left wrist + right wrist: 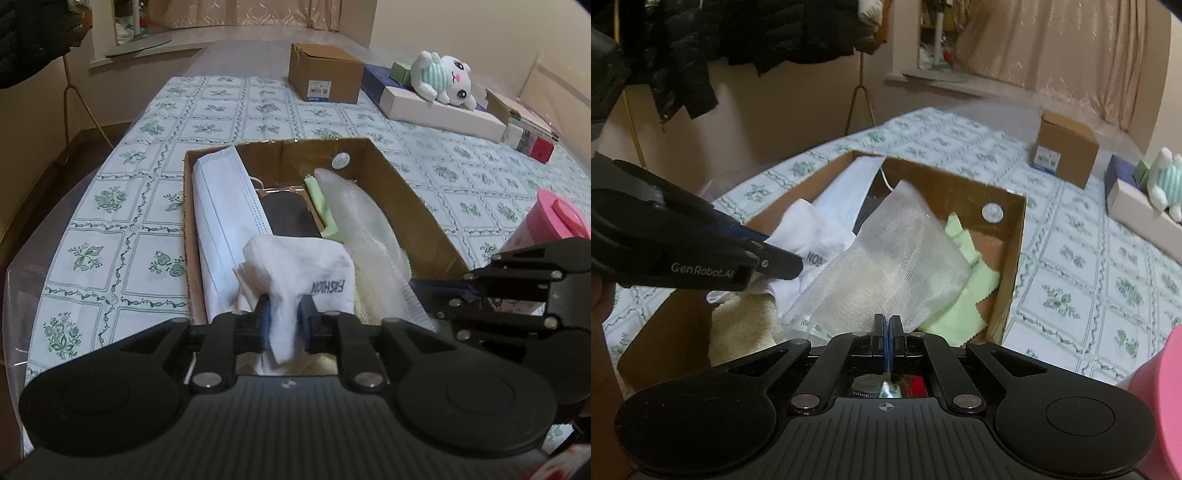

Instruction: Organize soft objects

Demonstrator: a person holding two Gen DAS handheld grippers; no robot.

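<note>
Holding a soft white folded sock (295,273) loosely between barely parted pads, the left tongs (286,325) hang over the open brown cardboard box (417,206) at 6 o'clock, while the right tongs (888,332), fully closed, pinch limp translucent gauze mesh (886,258), light and easily crumpled.

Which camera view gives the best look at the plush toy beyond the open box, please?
The left wrist view: the plush toy shows whole, lying on a flat white box with its face visible. The right wrist view catches only its striped body and legs at the frame's right edge, with the head cut off.
</note>
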